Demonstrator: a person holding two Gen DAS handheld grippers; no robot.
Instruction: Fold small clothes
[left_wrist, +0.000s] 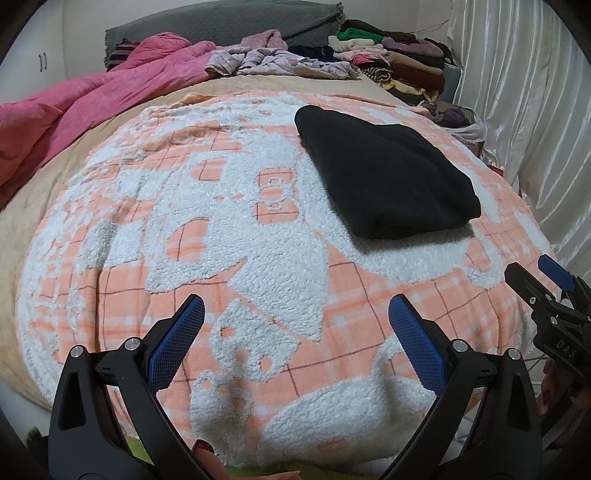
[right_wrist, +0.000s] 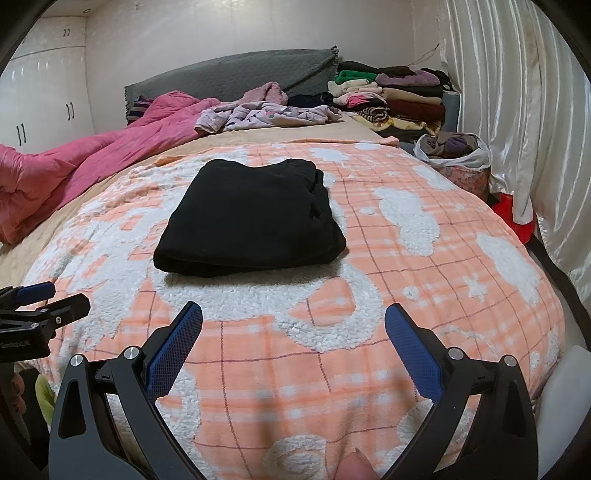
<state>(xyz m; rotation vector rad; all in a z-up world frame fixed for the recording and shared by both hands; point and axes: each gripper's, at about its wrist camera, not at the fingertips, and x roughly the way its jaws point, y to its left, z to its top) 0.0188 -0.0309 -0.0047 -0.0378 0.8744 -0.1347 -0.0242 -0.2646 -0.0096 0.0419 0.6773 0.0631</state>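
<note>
1. Two claws hover over a bed (right_wrist: 461, 332) covered by an orange-and-white fleecy blanket (left_wrist: 258, 258); both stand wide apart and hold nothing.
2. Left claw (left_wrist: 295, 306) has its blue pads (left_wrist: 177, 339) spread above the blanket's near part, with a black folded garment (left_wrist: 384, 177) ahead of it and to its right, apart from the fingers.
3. Right claw (right_wrist: 293, 314) faces the same garment, which lies straight ahead and a little to its left, flat on the blanket and untouched.
4. Beyond the garment, far ahead of both claws, a pink quilt (right_wrist: 92, 166) trails along the left, loose lilac clothes (right_wrist: 266, 114) lie in a heap, and a stack of folded clothes (right_wrist: 391, 96) sits at the far right.
5. Right of the right claw, a white bag (right_wrist: 461, 151) holding clothes stands beside a pale curtain (right_wrist: 517, 92).
6. Each claw shows at the edge of the other's view.
</note>
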